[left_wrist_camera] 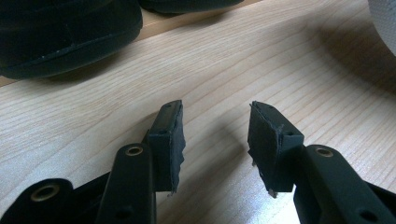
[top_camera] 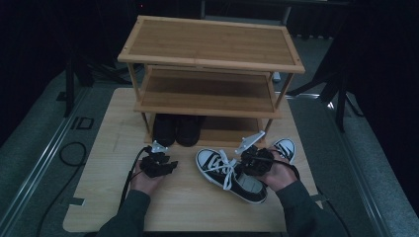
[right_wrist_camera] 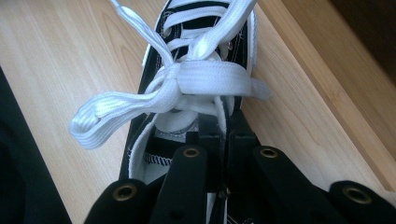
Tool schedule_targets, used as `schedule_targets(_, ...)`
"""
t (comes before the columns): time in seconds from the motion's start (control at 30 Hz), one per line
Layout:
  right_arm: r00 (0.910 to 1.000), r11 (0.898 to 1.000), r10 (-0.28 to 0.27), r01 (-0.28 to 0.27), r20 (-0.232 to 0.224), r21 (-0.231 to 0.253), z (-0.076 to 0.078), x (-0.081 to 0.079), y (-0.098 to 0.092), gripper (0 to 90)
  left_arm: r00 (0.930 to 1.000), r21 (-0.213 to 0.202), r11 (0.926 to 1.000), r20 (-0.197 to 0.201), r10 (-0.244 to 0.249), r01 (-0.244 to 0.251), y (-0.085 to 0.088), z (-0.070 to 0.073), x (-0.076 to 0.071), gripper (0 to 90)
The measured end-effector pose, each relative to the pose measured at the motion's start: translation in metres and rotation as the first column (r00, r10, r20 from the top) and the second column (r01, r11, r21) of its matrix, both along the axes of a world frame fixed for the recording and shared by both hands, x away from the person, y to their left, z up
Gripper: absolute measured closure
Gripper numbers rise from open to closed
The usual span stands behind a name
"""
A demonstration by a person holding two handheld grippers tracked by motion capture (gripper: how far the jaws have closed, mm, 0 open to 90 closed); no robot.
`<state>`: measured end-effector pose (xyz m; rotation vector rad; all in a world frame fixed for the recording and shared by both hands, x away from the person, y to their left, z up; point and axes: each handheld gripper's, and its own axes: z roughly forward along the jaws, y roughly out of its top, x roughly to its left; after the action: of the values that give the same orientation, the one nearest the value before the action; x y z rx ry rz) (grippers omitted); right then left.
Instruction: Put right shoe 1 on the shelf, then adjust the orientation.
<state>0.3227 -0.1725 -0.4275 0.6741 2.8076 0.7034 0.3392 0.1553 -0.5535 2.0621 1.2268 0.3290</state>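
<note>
A black-and-white sneaker with loose white laces lies slantwise on the wooden table, toe toward the left. My right gripper is shut on the rim of the sneaker's opening, near the heel end. A second matching sneaker sits just behind that hand, toe toward the rack. My left gripper rests low over bare table left of the sneakers, open, with nothing between its pads.
A three-tier bamboo shoe rack stands at the back of the table, its base board close beside the held sneaker. Two black shoes sit on its bottom shelf. A white sneaker toe lies ahead of the left gripper.
</note>
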Motion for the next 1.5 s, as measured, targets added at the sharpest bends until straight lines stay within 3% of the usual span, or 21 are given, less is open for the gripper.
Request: schedule_targets(1.5, 0.9992, 0.997, 0.037, -0.038, 0.017, 0.064, 0.029, 0.012, -0.002, 88.0, 1.0, -0.006, 1.0, 0.001, -0.003, 0.003, 0.0, 0.0, 0.0, 55.4)
